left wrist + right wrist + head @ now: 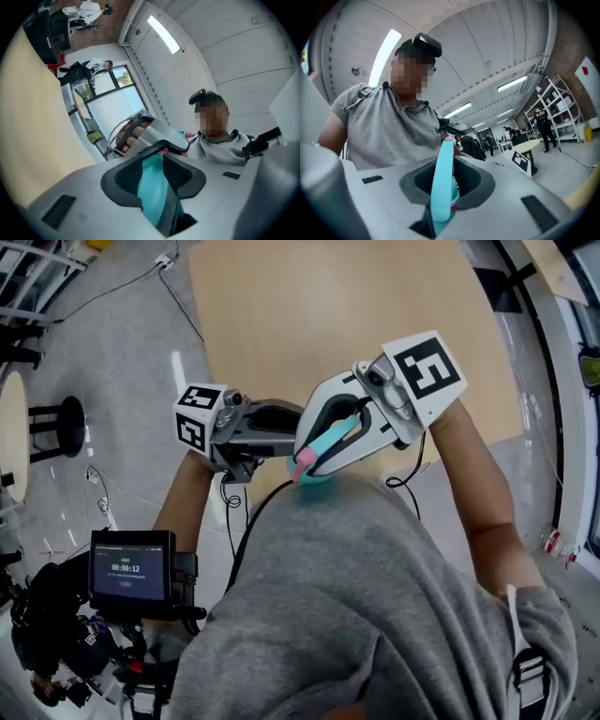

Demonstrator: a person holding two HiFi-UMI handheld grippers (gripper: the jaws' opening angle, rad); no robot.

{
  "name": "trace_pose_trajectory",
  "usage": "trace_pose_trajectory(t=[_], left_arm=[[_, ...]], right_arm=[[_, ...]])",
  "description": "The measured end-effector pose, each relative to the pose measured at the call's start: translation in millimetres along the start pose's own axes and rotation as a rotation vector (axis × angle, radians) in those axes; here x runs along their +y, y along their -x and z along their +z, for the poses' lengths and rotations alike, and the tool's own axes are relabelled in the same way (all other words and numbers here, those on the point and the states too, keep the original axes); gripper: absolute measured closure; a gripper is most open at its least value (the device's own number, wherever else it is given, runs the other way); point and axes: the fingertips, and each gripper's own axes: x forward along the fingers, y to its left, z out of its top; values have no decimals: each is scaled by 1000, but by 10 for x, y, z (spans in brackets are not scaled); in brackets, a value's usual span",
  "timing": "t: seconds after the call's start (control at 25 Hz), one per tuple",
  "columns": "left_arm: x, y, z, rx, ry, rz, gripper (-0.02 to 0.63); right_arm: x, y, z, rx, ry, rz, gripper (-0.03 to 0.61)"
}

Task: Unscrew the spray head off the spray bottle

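I hold both grippers close to my chest, over the near edge of the wooden table [328, 324]. The teal spray head [330, 439] with its pink tip [305, 463] lies between the jaws of my right gripper [323, 448], which is shut on it. In the right gripper view the spray head [443, 178] stands edge-on between the dark pads [471, 180]. My left gripper [281, 432] comes in from the left. In its own view the teal bottle body [152, 187] fills the gap between its pads [127, 176]. The right gripper's shell [157, 136] sits just beyond.
A small screen on a mount [131, 568] hangs at my lower left. A black stool [66, 418] and loose cables [103, 493] are on the grey floor to the left. Shelving and people stand far off in the right gripper view.
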Motion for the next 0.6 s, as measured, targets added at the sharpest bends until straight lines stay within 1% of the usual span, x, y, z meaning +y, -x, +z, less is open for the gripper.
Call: trace_pose_trajectory(t=[0.04, 0.08, 0.16, 0.2, 0.24, 0.28, 0.32, 0.36, 0.4, 0.48, 0.52, 0.6], left_arm=[[9, 22, -1, -40, -8, -15, 477], [7, 37, -12, -75, -46, -19, 476], [1, 79, -59, -125, -160, 0, 468], [30, 112, -94, -138, -205, 32, 452], [101, 150, -144, -132, -244, 92, 387], [211, 184, -216, -100, -284, 174, 253], [321, 204, -311, -46, -321, 249, 143], [390, 194, -411, 13, -344, 287, 135], [400, 146, -492, 58, -350, 281, 135], [317, -28, -564, 96, -332, 200, 135], [281, -117, -575, 108, -318, 163, 137], [278, -228, -603, 153, -279, 126, 146]], right_arm=[[-34, 9, -7, -10, -11, 4, 512], [-70, 23, -20, -25, -21, -8, 512], [-132, 76, -63, -64, -44, -57, 512], [-159, 114, -87, -90, -61, -86, 512], [-186, 158, -111, -118, -79, -114, 512], [-213, 203, -133, -146, -98, -141, 512], [-240, 246, -152, -171, -115, -166, 512], [-267, 281, -168, -194, -129, -189, 512], [-293, 302, -181, -213, -141, -209, 512], [-345, 292, -203, -236, -157, -231, 512], [-365, 261, -210, -237, -161, -234, 512], [-366, 184, -216, -221, -155, -216, 512]])
